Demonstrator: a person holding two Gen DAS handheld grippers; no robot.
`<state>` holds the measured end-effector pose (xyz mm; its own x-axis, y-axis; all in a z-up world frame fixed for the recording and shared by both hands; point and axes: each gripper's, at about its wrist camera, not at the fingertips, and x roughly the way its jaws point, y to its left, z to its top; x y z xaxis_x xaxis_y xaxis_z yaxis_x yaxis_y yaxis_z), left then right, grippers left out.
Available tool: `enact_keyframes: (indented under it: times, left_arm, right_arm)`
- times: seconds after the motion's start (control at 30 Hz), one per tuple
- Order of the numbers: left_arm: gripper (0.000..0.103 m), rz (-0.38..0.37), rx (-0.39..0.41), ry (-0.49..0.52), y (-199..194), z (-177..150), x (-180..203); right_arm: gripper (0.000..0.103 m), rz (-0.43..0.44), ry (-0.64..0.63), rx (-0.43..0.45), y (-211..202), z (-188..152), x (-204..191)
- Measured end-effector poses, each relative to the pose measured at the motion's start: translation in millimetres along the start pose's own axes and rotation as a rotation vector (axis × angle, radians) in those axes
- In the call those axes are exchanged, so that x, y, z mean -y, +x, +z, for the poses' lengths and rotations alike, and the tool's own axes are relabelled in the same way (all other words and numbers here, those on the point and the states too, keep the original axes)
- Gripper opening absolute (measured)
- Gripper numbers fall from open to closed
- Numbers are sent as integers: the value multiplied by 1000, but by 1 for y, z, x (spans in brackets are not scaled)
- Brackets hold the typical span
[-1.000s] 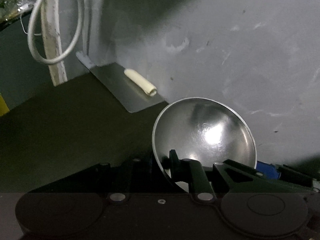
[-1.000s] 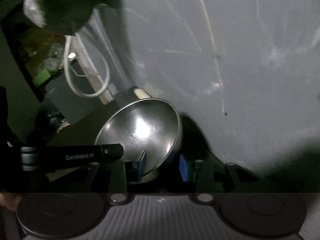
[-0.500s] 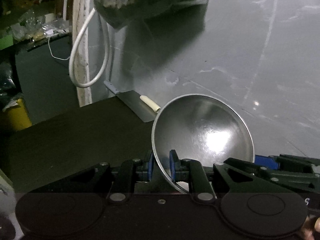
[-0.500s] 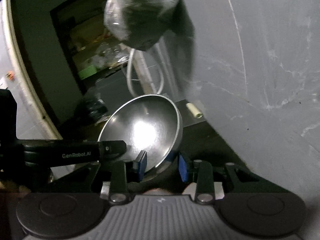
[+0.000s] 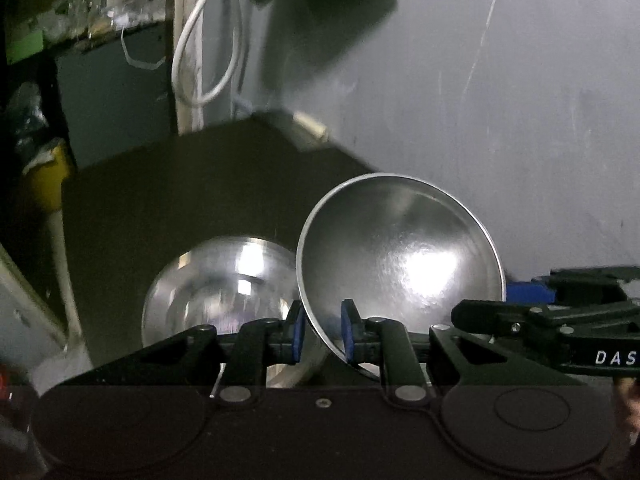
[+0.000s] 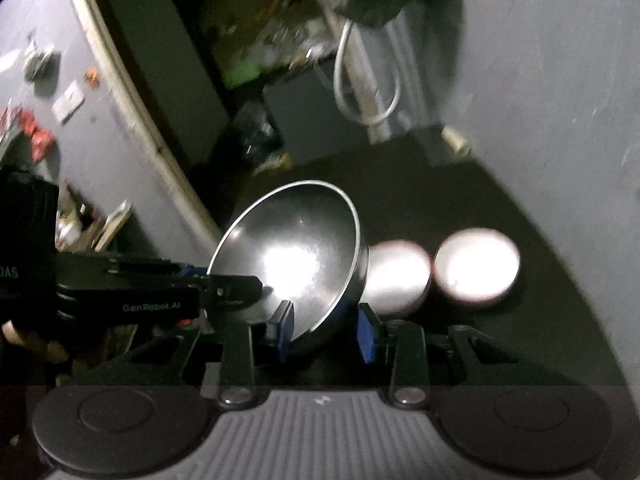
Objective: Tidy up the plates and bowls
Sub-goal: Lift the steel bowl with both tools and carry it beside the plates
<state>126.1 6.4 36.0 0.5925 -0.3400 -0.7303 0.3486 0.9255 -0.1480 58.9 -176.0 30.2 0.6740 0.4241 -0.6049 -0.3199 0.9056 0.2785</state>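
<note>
Both claws are gripping one tilted steel bowl (image 5: 400, 256) above the dark desk (image 5: 168, 200). Left claw (image 5: 320, 332), jaws just eased slightly, is straddling its rim; right claw (image 6: 326, 330) is pinching the opposite rim. Another bowl (image 5: 212, 284) is sitting near the desk's front edge.

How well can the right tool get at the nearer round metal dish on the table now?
Probably not yet: the right tool is shut on the steel bowl, which also hides part of that dish. The table around it looks free, so an empty tool should get there.
</note>
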Motion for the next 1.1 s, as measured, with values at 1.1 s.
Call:
enact_keyframes:
  times: [1.1]
  left_arm:
    - [24,12,-358,-146,-15,-94,-28]
  right_arm:
    - [38,134,-89,-406,24,-64,-42]
